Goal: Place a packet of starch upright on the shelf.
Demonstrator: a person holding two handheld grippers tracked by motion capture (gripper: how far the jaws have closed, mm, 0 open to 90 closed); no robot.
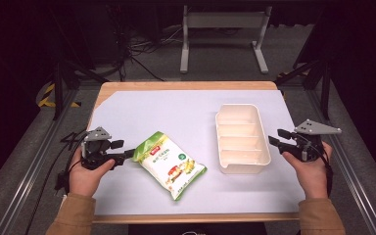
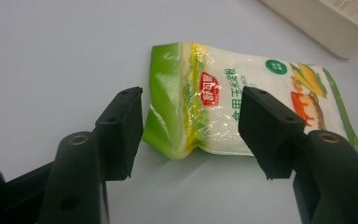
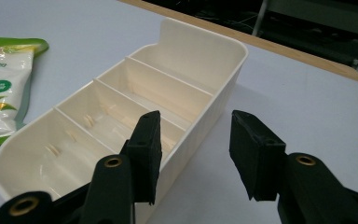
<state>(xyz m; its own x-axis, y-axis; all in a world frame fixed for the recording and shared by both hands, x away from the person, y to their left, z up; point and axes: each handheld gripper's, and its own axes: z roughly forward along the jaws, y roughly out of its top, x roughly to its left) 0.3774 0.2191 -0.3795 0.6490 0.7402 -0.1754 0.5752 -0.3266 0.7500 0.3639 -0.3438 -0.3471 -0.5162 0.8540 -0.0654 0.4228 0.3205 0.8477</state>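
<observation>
The left gripper [image 1: 124, 149] is hovering with jaws apart at the green end of a glossy green-and-white plastic snack bag [image 1: 170, 164], which is lying flat on the white table cover [image 1: 142, 107]. Further right, the right gripper [image 1: 276, 137] is straddling, unclamped, the near wall of a cream plastic divided tray [image 1: 241, 137].

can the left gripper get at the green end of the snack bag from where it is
Probably yes: the left gripper is open, its jaws either side of the bag's green sealed end on the white table cover, with nothing between them.
</observation>
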